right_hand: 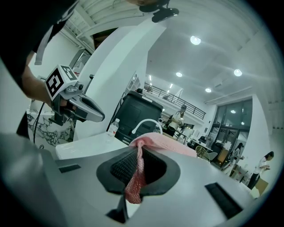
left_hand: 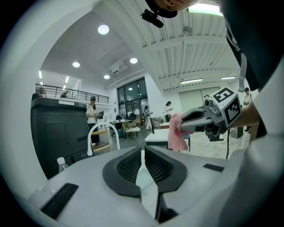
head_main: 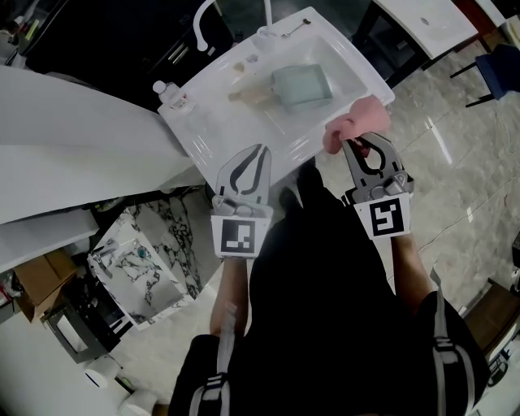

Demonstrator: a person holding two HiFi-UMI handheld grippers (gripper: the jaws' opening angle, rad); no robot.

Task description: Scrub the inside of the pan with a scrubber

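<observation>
A pale green rectangular pan (head_main: 301,85) with a light handle lies in the white sink (head_main: 341,49), in the head view. Both grippers hover in front of the sink's near edge, apart from the pan. My right gripper (head_main: 349,143) is shut on a pink mesh scrubber (head_main: 356,120), which bunches out past its tips near the sink's right corner. The scrubber (right_hand: 136,175) is pinched between the dark pads in the right gripper view. My left gripper (head_main: 260,149) is shut with nothing in it, its pads (left_hand: 128,166) meeting. From the left gripper view the right gripper (left_hand: 183,126) and scrubber (left_hand: 177,135) appear.
A white faucet (head_main: 204,19) stands at the sink's back left, with a small bottle (head_main: 167,91) on the left rim. A marble-patterned box (head_main: 145,262) sits on the floor at the left, a blue chair (head_main: 496,65) at the far right. People stand far off.
</observation>
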